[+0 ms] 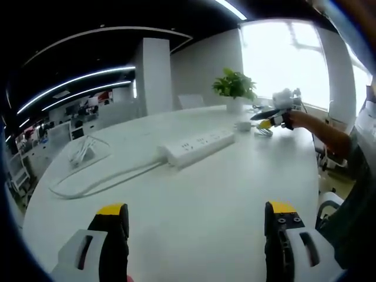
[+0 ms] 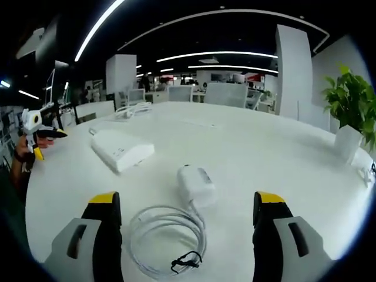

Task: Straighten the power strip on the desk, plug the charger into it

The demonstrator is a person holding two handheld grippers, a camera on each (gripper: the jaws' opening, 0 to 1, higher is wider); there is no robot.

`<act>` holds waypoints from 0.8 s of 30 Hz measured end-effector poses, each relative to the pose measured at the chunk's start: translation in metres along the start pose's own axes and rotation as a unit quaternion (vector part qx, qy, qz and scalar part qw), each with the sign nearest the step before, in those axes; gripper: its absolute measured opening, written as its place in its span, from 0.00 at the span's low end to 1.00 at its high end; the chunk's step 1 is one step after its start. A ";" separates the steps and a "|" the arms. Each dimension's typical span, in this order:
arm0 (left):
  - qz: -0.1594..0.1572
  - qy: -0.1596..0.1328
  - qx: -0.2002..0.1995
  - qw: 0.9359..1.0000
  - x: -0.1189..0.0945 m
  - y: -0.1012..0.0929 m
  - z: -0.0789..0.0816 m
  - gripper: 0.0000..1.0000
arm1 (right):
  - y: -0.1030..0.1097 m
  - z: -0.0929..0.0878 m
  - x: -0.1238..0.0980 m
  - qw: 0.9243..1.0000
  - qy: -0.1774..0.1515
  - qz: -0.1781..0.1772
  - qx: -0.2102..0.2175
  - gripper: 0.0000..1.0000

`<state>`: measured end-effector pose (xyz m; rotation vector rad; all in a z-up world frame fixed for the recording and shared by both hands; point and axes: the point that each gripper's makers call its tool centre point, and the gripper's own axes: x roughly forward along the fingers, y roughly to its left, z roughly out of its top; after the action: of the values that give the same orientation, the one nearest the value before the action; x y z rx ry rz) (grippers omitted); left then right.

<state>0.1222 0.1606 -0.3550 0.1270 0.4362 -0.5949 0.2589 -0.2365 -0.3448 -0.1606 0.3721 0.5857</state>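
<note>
Looks like basically nothing on the to-do list is ticked off yet. In the left gripper view the long white plastic power strip is lying out on the big white round-edged table at about 12 o'clock from the left tool, well apart from it, and it's sitting skewed on a diagonal, so to my eye the straightening hasn't happened. Its white cord trails off toward 10 o'clock in a loose loop. The left tool has its yellow-tipped jaws spread wide with nothing between them. Over in the right gripper view, the small white boxy charger sits on the table at roughly 12 o'clock, just ahead of the right tool, with its coiled white cable bundled right between the jaw tips. That tool is wide open too and isn't touching the charger. The power strip shows there at about 11 o'clock, and nothing is plugged into any socket I can see. There's a green potted plant in a white pot past the charger end of the table. So what's left: square up the strip, grab the charger, push it in.
</note>
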 end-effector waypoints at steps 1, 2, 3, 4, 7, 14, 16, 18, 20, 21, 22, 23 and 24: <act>0.001 0.000 0.000 1.000 0.000 0.000 0.000 0.99 | 0.000 0.000 0.001 1.000 0.000 0.001 -0.001 0.91; 0.001 0.000 0.000 1.000 0.000 0.001 0.000 0.99 | 0.000 0.001 0.002 1.000 0.000 0.003 -0.001 0.92; 0.001 0.001 0.000 1.000 0.000 0.001 0.000 0.99 | -0.001 0.001 0.003 1.000 0.002 0.005 0.000 0.92; 0.001 0.001 -0.001 1.000 0.000 0.001 0.000 0.99 | -0.001 0.001 0.004 1.000 0.003 0.005 0.000 0.92; 0.001 0.001 -0.001 1.000 0.001 0.000 0.000 0.99 | -0.003 0.000 0.007 1.000 0.012 0.015 -0.006 0.92; 0.000 0.003 0.001 1.000 0.004 0.000 0.001 0.99 | -0.001 -0.005 0.013 0.999 0.023 0.027 -0.010 0.89; 0.000 0.004 0.001 1.000 0.004 0.000 0.001 0.99 | -0.002 -0.003 0.014 0.999 0.021 0.027 -0.008 0.88; 0.000 0.004 0.001 1.000 0.005 0.000 0.001 0.99 | -0.003 -0.001 0.015 0.999 0.019 0.031 -0.007 0.86; -0.001 0.002 -0.001 1.000 0.005 0.000 0.002 0.99 | -0.002 -0.002 0.016 0.999 0.022 0.032 -0.008 0.85; 0.000 0.002 -0.002 1.000 0.005 0.000 0.001 0.99 | -0.003 -0.001 0.016 0.999 0.022 0.031 -0.010 0.83; 0.000 0.003 -0.001 1.000 0.005 0.000 0.001 0.99 | -0.003 -0.001 0.017 0.999 0.022 0.032 -0.009 0.82; 0.000 0.004 -0.001 1.000 0.005 0.000 0.001 0.99 | -0.003 0.000 0.018 0.999 0.021 0.034 -0.006 0.81; -0.001 0.004 -0.001 1.000 0.006 0.000 0.001 0.99 | -0.003 0.000 0.018 0.999 0.020 0.037 -0.003 0.80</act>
<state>0.1264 0.1574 -0.3569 0.1269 0.4453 -0.5954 0.2749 -0.2295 -0.3515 -0.1655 0.4158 0.6584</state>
